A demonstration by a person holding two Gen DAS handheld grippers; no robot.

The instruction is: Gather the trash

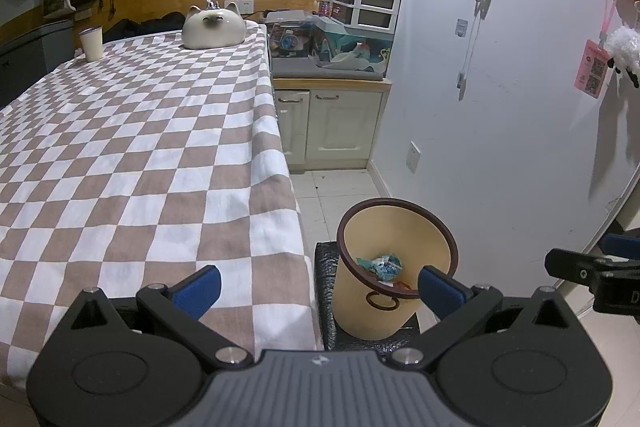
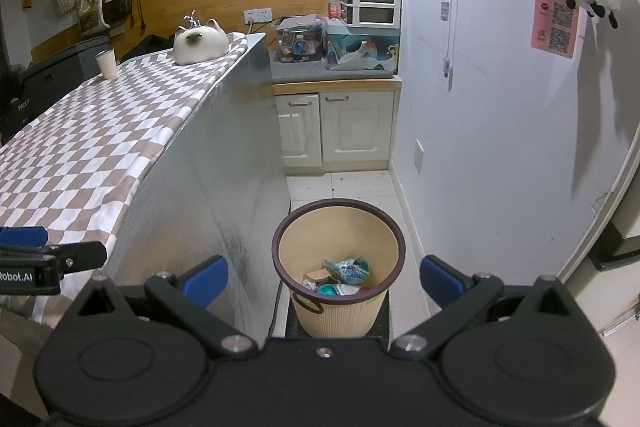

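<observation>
Cup [image 1: 91, 44]: far left of the checked cloth [image 1: 132, 147], standing upright, pale.
Cat-shaped pot [image 1: 213, 27]: far end of the same cloth, near its right edge, well apart from the cup.
Left gripper [image 1: 318, 285]: blue-padded fingers [image 1: 199, 291] spread wide with nothing between them; it hangs over the near right edge of the cloth, with the bin showing between the fingers.
Bin [image 2: 339, 267]: tan with a dark brown rim, on the floor just right of the table's silver side panel, standing on a dark mat.
Trash [image 2: 347, 271]: crumpled wrappers, teal and white, lying at the bottom of the bin.
Right gripper [image 2: 324, 281]: fingers wide apart, holding nothing, above the bin's open mouth.
Cabinet [image 2: 336, 129]: cream doors at the far end of the floor, its counter cluttered.
</observation>
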